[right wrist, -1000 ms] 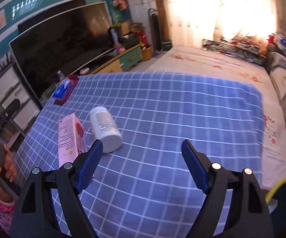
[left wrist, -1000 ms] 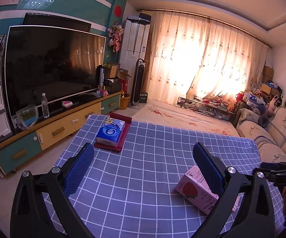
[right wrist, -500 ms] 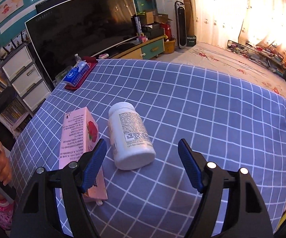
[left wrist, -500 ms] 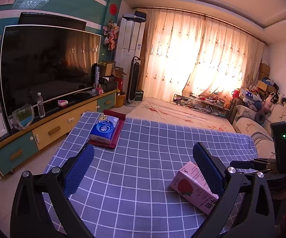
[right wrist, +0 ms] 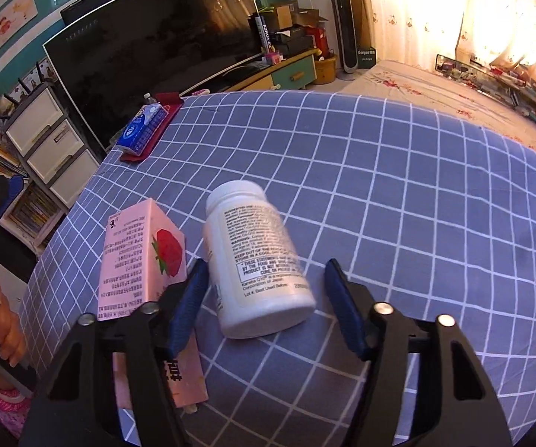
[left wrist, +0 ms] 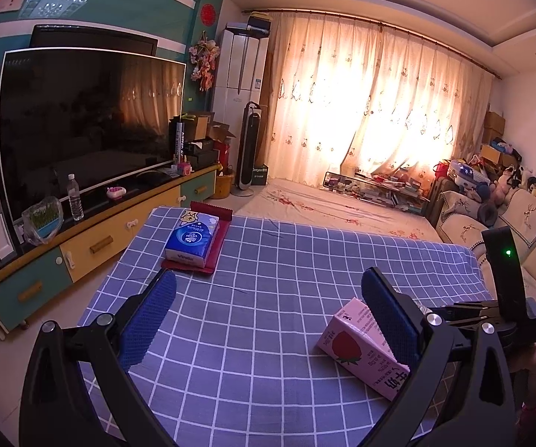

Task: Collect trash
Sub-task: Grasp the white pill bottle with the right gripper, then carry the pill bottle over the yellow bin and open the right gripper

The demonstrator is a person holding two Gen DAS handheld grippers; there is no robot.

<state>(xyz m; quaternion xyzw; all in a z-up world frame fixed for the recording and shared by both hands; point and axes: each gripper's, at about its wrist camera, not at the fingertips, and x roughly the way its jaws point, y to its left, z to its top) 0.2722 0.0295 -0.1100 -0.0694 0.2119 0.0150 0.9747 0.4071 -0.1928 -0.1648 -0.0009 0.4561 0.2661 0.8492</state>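
Two pairs of tongs, both spread wide, neither holding anything. Right tongs (right wrist: 264, 305): blue pads flank the near, base end of a white plastic pill bottle with printed label (right wrist: 257, 264), lying on its side near the front of the tabletop, cap pointing away; pads not yet touching it. Left tongs (left wrist: 268, 316): hover above bare cloth, right pad overlapping the view of a pink strawberry-milk carton of waxed card (left wrist: 364, 346).

Carton lies flat just left of the bottle, the two close but seemingly apart. Tabletop: blue cloth with white grid (right wrist: 417, 186). Far left corner: blue tissue pack (left wrist: 192, 236) on a dark red tray (left wrist: 216, 249).

Handling, judged: bottle rigid, smooth, probably light; liable to roll sideways or slip out of the pads. Best taken across the middle of the cylinder, on the label. Carton light, crushable if empty; take across its narrow faces, gently.
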